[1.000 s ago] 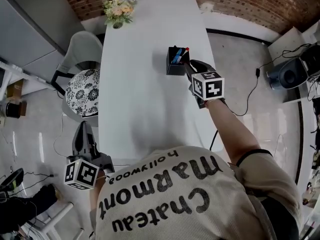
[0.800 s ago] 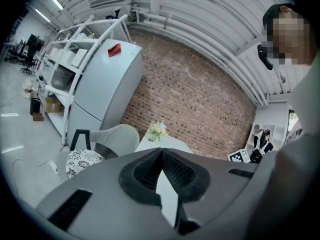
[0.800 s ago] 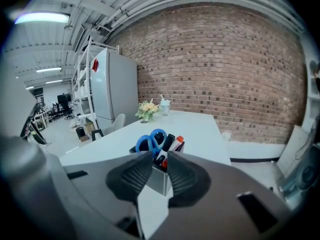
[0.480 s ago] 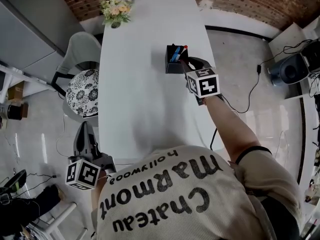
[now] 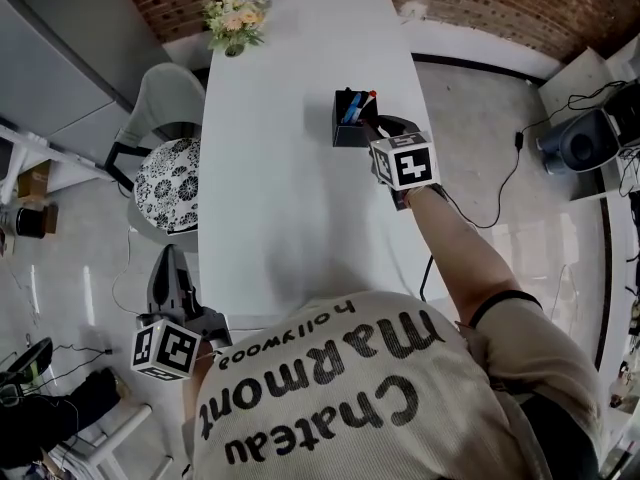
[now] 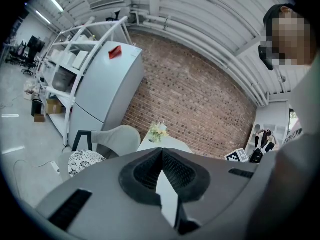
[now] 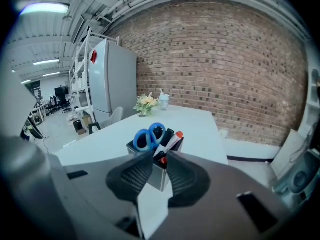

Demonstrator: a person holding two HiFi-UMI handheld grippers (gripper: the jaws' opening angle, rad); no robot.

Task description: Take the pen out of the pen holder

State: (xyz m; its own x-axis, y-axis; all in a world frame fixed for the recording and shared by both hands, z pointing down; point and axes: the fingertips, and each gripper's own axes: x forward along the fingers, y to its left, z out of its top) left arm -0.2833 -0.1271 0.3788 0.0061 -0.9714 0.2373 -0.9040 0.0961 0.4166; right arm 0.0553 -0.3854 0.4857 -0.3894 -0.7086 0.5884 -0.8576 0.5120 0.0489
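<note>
The right gripper [image 7: 160, 162] reaches over the white table [image 5: 280, 198] with its jaws a narrow way apart. They hold nothing. The near corner of the black pen holder [image 5: 350, 134] stands directly in front of the gap between them. Right at the tips, a small red end of something dark in the holder shows in that gap, and it is not clear whether either pad touches it. Just beyond the tips the pen [image 7: 175, 139], white with a red cap, stands in the holder and leans up and to the right, away from the gripper. A black marker [image 7: 166, 135] stands close on its left, and the blue scissors handles [image 7: 149, 137] are further left again. Far ahead of this gripper, at the other end of the table, stands a bunch of flowers [image 5: 236, 20]. The left gripper [image 6: 161, 153] hangs well behind and to the left of the right one, off the near corner of the table and above the floor. Its jaw tips meet and it holds nothing. Ahead of it and to its left stands a chair [image 6: 84, 159] with a patterned seat, and beyond that a grey refrigerator [image 6: 107, 84] against the brick wall [image 6: 195, 99].
</note>
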